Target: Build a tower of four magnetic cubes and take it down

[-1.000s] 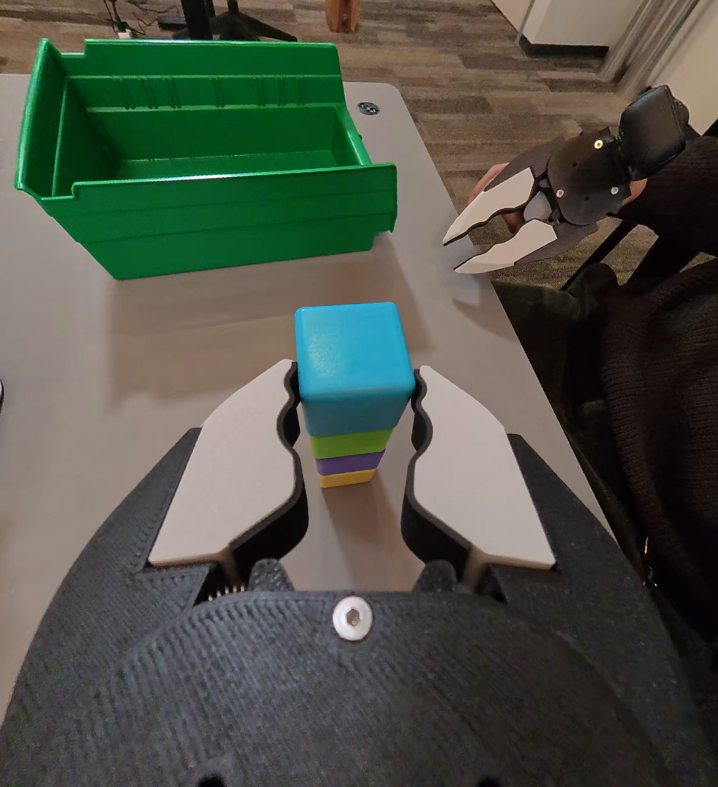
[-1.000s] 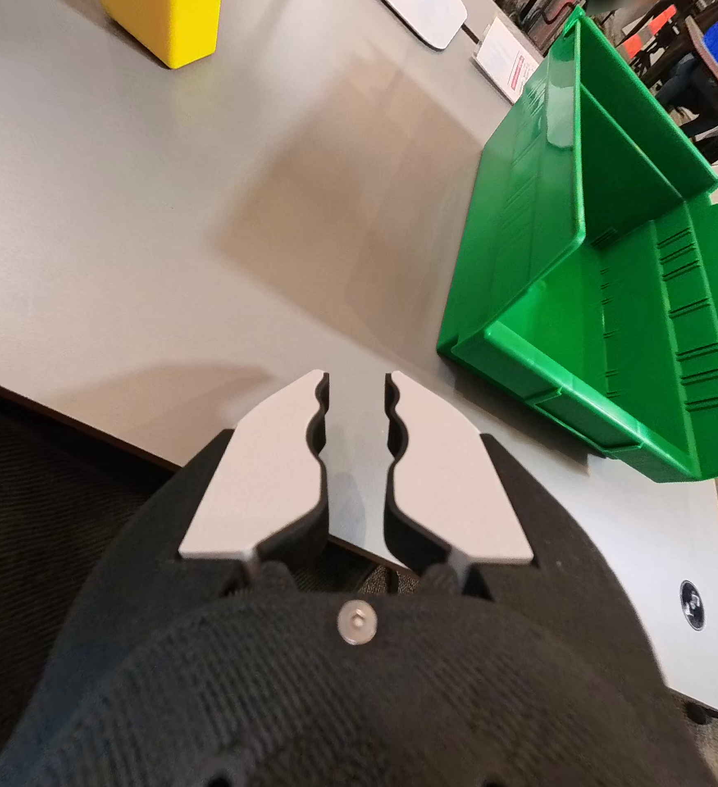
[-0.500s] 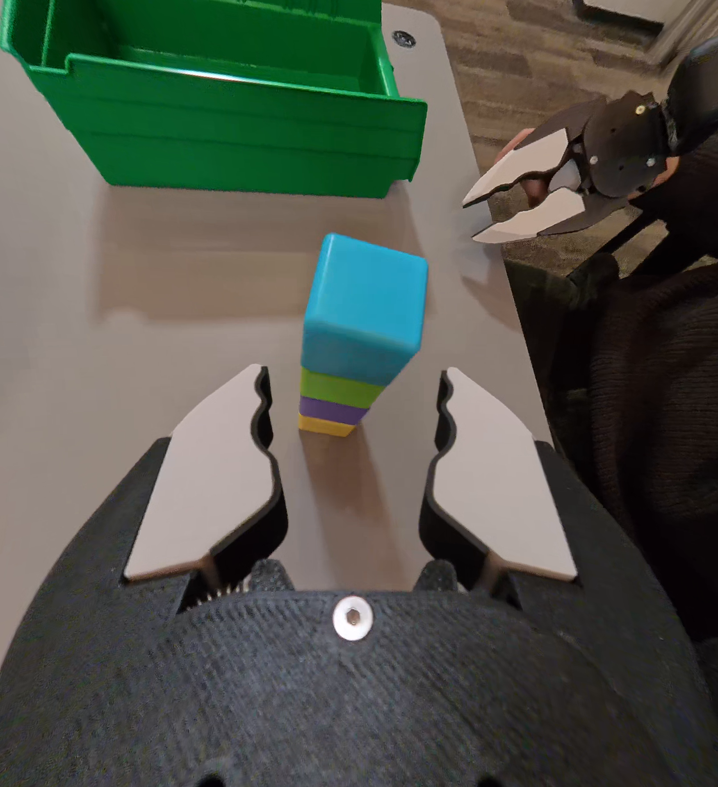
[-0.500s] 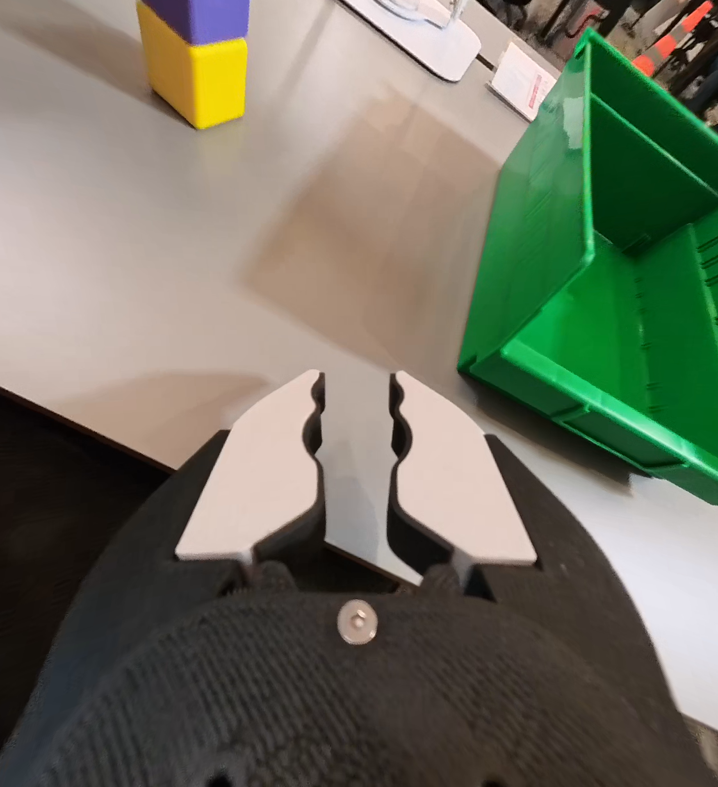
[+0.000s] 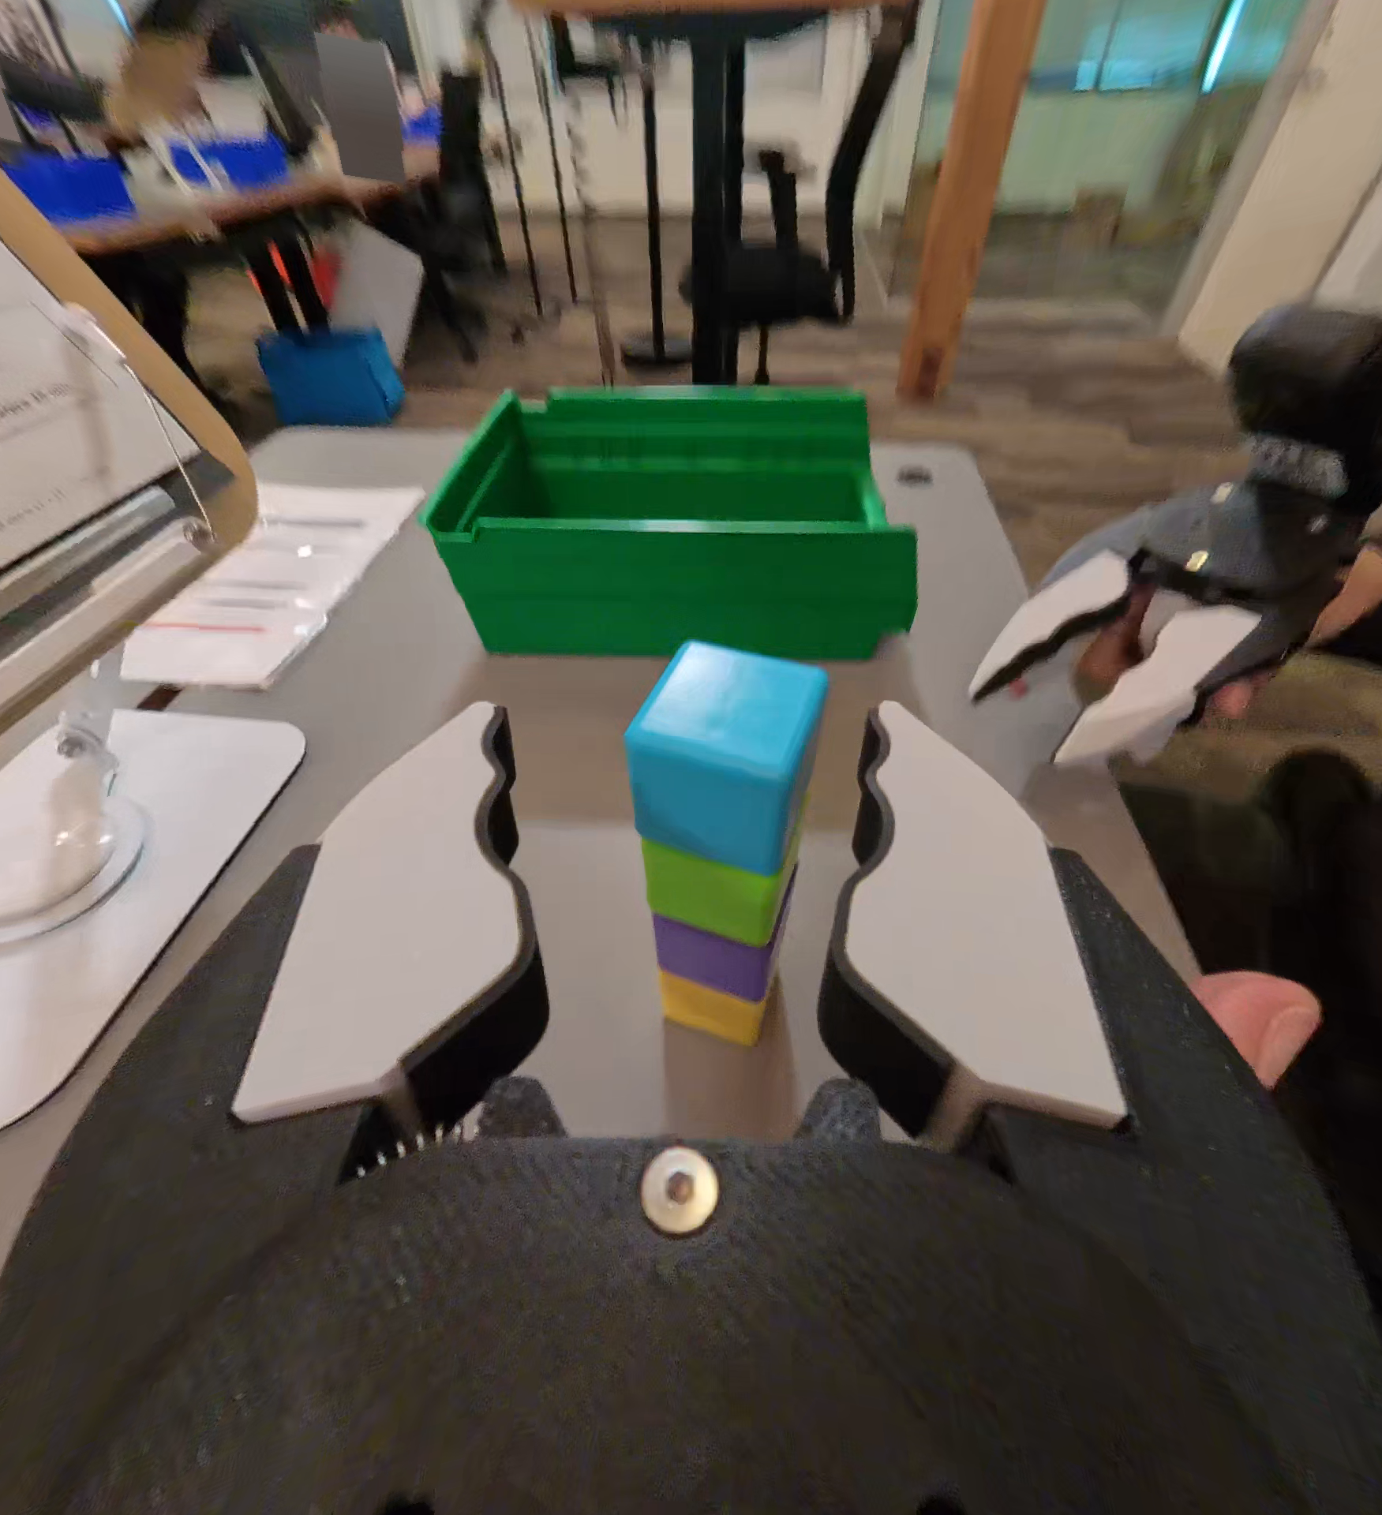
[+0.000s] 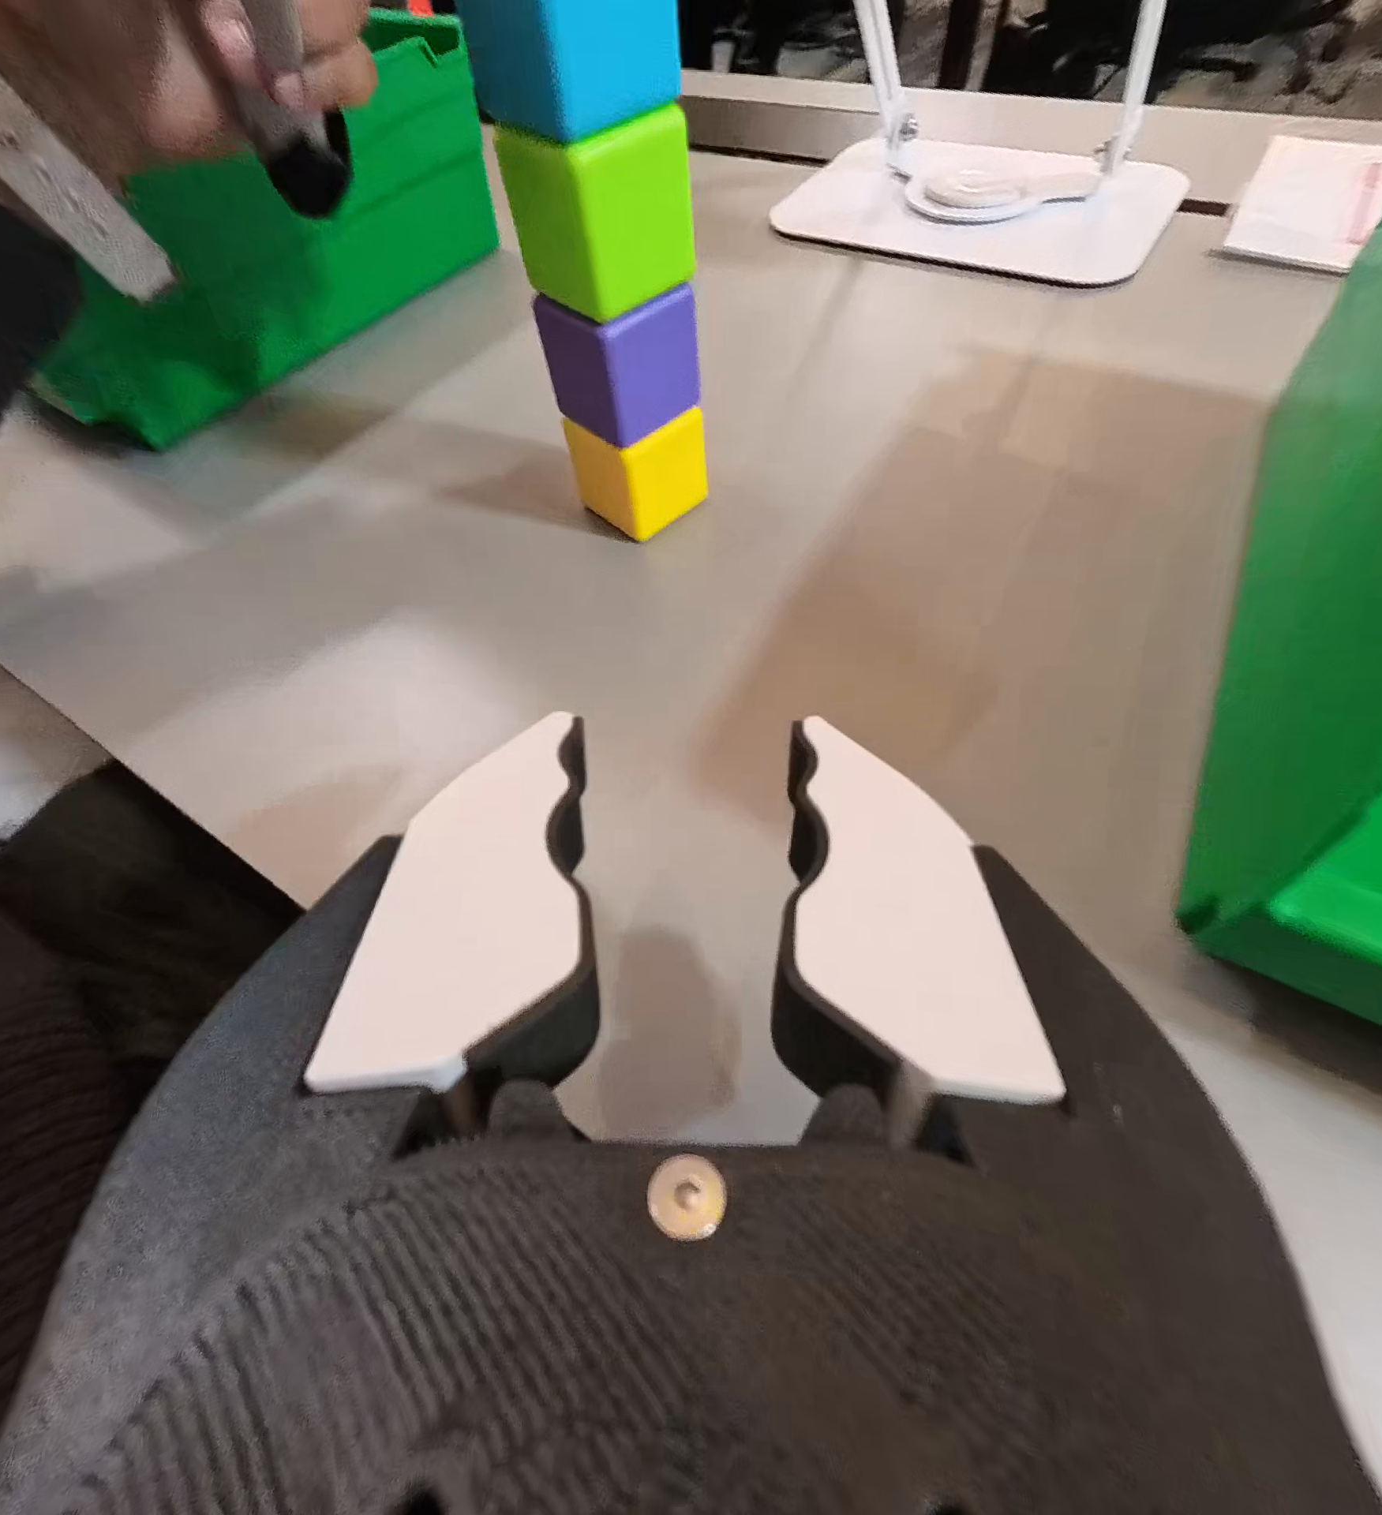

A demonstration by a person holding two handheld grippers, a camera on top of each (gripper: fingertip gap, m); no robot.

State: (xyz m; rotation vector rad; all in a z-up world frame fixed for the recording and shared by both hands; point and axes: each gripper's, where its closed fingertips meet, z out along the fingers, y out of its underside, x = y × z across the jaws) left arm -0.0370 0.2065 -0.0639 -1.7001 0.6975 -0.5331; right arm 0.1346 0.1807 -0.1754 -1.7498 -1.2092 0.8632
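Blocks of smooth coloured plastic, stacked four high, stand on the grey surface (image 5: 392, 656): a yellow block (image 5: 712, 1015) at the bottom, then a purple block (image 5: 716, 955), a lime-green block (image 5: 712, 889) and a larger sky-blue block (image 5: 724, 750) on top. The left gripper (image 5: 686, 799) frames this stack with its jaws spread wide, a clear gap on either side, touching and holding nothing. Each block sits slightly off from the one below, so the tower leans a little; it seems to stand on balance alone.

The right gripper (image 6: 686, 807) hovers low over the near edge of the surface, its jaws parted and empty, pointing at the stack from well apart. In the left wrist view it shows at the right, off the edge of the surface, with a bare hand (image 5: 1364, 586) wrapped round it.

Behind the stack lies an open green plastic bin (image 5: 671, 590); its inside shows nothing, though the near wall hides part of the floor. To the left are a white flat-based stand (image 5: 138, 820) carrying a tilted board and some white paper sheets (image 5: 261, 590).

The right wrist view crops the blue block at the top. A second green shape at its far left may be another bin; a blurred hand covers part of it. The background room is smeared.
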